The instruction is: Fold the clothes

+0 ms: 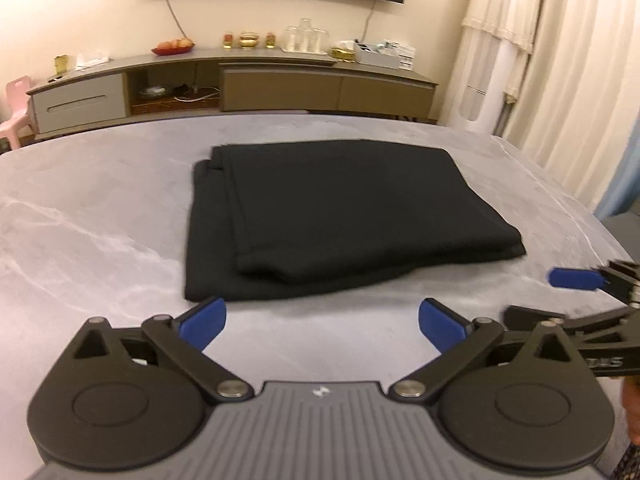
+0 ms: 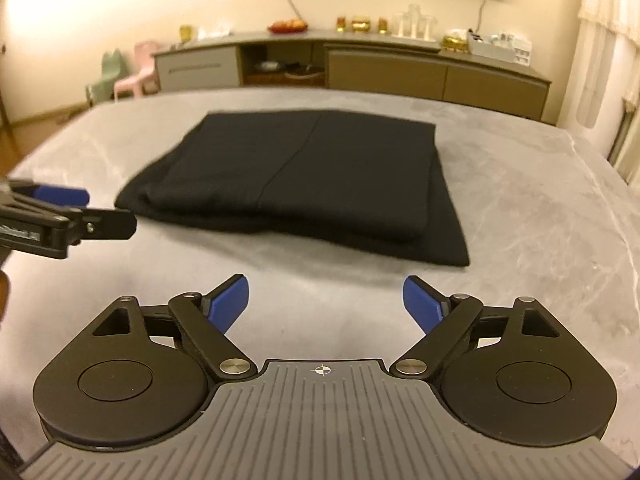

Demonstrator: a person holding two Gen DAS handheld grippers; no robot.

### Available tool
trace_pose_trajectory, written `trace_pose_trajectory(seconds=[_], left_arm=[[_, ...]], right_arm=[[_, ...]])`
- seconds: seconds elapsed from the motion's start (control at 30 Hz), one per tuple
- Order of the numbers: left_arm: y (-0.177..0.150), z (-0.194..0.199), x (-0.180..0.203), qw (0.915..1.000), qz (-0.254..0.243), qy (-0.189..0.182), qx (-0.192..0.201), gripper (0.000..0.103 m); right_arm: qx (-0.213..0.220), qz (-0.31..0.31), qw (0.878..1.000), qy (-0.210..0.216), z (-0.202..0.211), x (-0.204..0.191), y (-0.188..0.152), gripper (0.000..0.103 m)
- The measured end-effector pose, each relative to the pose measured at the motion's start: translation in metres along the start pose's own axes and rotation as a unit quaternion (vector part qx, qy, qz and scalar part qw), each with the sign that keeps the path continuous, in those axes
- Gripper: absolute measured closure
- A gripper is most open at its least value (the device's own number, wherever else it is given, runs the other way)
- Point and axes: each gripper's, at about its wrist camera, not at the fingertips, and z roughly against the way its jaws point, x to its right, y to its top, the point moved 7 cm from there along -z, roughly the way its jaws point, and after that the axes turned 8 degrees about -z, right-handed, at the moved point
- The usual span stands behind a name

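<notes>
A black garment [image 1: 332, 216] lies folded in a flat rectangle on the grey marbled table [image 1: 100, 220]. It also shows in the right wrist view [image 2: 304, 184]. My left gripper [image 1: 322, 322] is open and empty, just short of the garment's near edge. My right gripper [image 2: 326, 300] is open and empty, a little back from the garment's near edge. The right gripper shows at the right edge of the left wrist view [image 1: 576, 280]. The left gripper shows at the left edge of the right wrist view [image 2: 80, 208].
A long low sideboard [image 1: 240, 84] with a fruit bowl [image 1: 173, 46], glasses and boxes stands against the far wall. A pink chair [image 1: 16, 112] is at the far left. White curtains [image 1: 560, 60] hang at the right.
</notes>
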Motion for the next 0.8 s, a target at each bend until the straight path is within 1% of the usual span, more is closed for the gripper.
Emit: trace_pose_trajectory(seconds=[0.1,0.2,0.27,0.3,0.33,0.4,0.5,0.57,0.8], left_arm=[[-0.002,-0.002,0.002,1.0,0.003,-0.001,0.006,0.0],[-0.002,-0.004,-0.004,0.9987,0.045,-0.014,0.017,0.0],[-0.001,-0.008,-0.01,0.9973,0.072,-0.003,0.014,0.0],[-0.002,-0.01,-0.012,0.997,0.076,0.005,0.012,0.0],[-0.002,-0.011,-0.013,0.9966,0.08,0.012,0.011,0.0],[-0.003,-0.012,-0.014,0.996,0.087,0.012,0.015,0.0],[-0.003,-0.01,-0.015,0.9944,0.099,0.006,0.035,0.0],[-0.002,-0.007,-0.016,0.9941,0.098,0.009,0.045,0.0],[-0.003,-0.008,-0.011,0.9947,0.096,0.012,0.037,0.0]], right_arm=[[0.003,0.005,1.0,-0.016,-0.005,-0.003,-0.002,0.015],[0.004,-0.002,1.0,-0.017,-0.008,0.0,-0.002,0.014],[0.005,-0.003,1.0,-0.023,-0.007,0.001,-0.003,0.013],[0.004,-0.005,1.0,-0.025,-0.008,0.002,-0.003,0.012],[0.004,-0.006,1.0,-0.027,-0.009,0.003,-0.003,0.012],[0.003,-0.009,1.0,-0.03,-0.011,0.004,-0.004,0.012],[0.003,-0.011,0.999,-0.03,-0.013,0.004,-0.003,0.012],[0.003,-0.012,1.0,-0.029,-0.014,0.004,-0.003,0.012],[0.003,-0.019,0.999,-0.027,-0.015,0.005,-0.003,0.012]])
